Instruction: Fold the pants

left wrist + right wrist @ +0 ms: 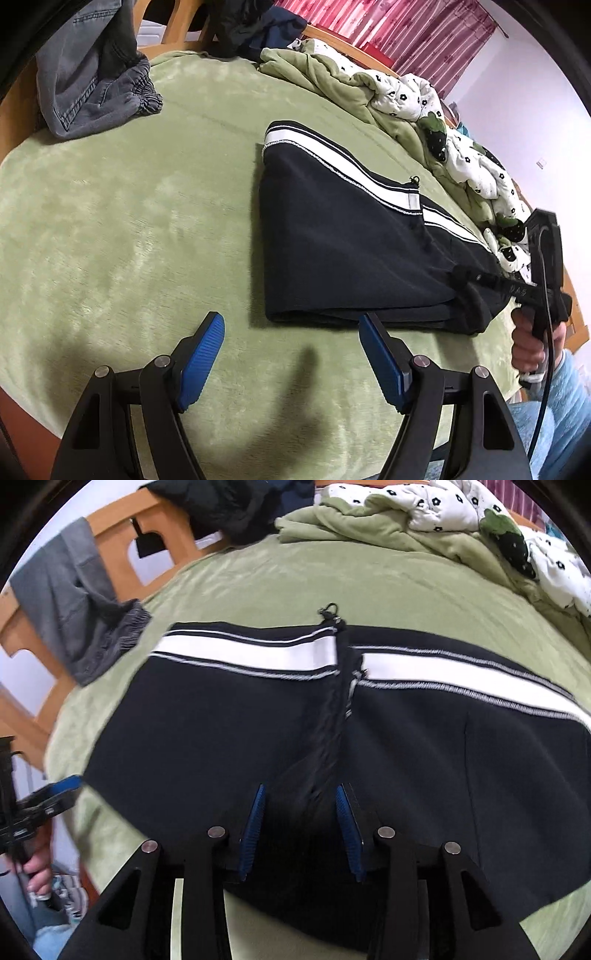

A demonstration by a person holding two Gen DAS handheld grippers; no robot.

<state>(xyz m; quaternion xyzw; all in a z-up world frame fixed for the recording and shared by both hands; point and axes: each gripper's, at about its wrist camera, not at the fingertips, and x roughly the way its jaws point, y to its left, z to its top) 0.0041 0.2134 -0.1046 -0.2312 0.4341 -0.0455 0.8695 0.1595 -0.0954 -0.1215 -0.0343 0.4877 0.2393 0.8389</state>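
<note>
A: Status?
B: Black pants w/ white side stripe (332,236) lie folded over once on green fleece bed (129,221). Right claw (301,825) pinching near edge fabric; left claw (291,354) spread wide, empty.
A: Left?
B: Prob. another fold.

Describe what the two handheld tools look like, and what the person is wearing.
Both tools, left tool and right tool, have black angular linkage arms with silver round pivot pins and blue ribbed pads. A black cable runs down along the right tool's body. The person wears a fuzzy light blue sleeve.
</note>
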